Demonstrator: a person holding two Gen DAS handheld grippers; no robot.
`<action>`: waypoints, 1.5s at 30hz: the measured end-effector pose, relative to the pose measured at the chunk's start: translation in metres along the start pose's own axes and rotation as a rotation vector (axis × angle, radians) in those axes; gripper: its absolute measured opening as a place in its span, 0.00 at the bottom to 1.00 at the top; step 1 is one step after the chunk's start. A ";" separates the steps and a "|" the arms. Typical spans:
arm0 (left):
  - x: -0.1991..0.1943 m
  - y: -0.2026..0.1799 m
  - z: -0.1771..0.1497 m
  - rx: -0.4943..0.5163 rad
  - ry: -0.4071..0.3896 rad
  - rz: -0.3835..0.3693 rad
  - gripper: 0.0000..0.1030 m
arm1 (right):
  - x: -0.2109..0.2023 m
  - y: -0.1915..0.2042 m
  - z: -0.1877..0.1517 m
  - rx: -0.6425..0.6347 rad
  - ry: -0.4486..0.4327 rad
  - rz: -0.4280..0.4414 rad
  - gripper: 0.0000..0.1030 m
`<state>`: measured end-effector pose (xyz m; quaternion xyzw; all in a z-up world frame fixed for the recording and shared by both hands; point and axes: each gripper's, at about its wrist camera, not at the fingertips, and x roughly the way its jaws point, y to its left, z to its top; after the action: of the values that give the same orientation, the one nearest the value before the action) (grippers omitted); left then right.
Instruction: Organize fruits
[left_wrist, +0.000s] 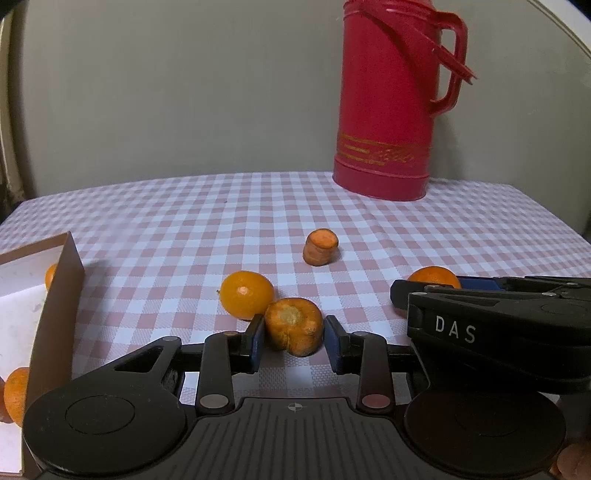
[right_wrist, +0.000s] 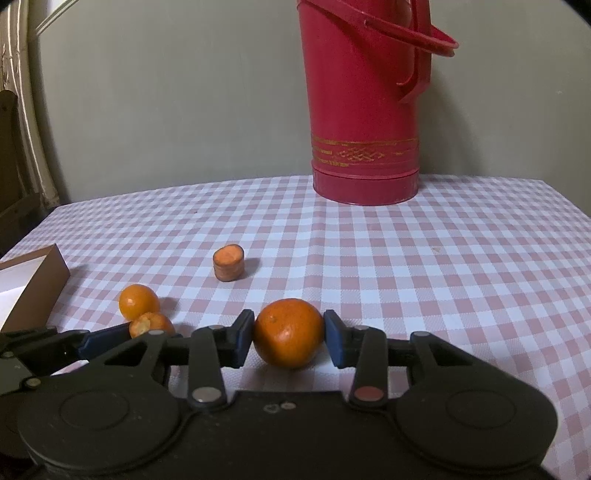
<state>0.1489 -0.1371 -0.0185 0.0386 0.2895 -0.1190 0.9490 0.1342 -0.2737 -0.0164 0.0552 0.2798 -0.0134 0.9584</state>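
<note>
My left gripper (left_wrist: 294, 341) is shut on a carrot chunk (left_wrist: 293, 326), its blue pads touching both sides, low over the checked tablecloth (left_wrist: 184, 221). A small orange (left_wrist: 246, 299) lies just behind it, touching the chunk. Another carrot chunk (left_wrist: 320, 246) stands farther back. My right gripper (right_wrist: 289, 338) is shut on an orange (right_wrist: 289, 332) resting on the cloth; that orange shows partly behind the right gripper in the left wrist view (left_wrist: 436, 277). The small orange (right_wrist: 139, 301), held chunk (right_wrist: 151, 324) and standing chunk (right_wrist: 229, 264) show in the right wrist view.
A brown cardboard box (left_wrist: 55, 302) with a white inside stands at the left and holds orange fruits (left_wrist: 16, 393); it also shows in the right wrist view (right_wrist: 37, 284). A tall red thermos jug (left_wrist: 388, 103) stands at the back by the grey wall.
</note>
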 end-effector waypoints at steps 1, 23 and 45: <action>-0.001 0.001 -0.001 0.003 -0.002 -0.001 0.33 | -0.002 0.001 0.000 -0.005 -0.005 -0.001 0.31; -0.067 0.027 -0.028 0.050 -0.052 0.006 0.33 | -0.063 0.012 -0.037 0.035 -0.022 0.044 0.31; -0.142 0.081 -0.046 -0.029 -0.160 0.076 0.33 | -0.110 0.066 -0.039 0.016 -0.126 0.225 0.31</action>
<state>0.0301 -0.0232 0.0235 0.0261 0.2127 -0.0813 0.9734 0.0245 -0.2041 0.0162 0.0928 0.2109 0.0886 0.9690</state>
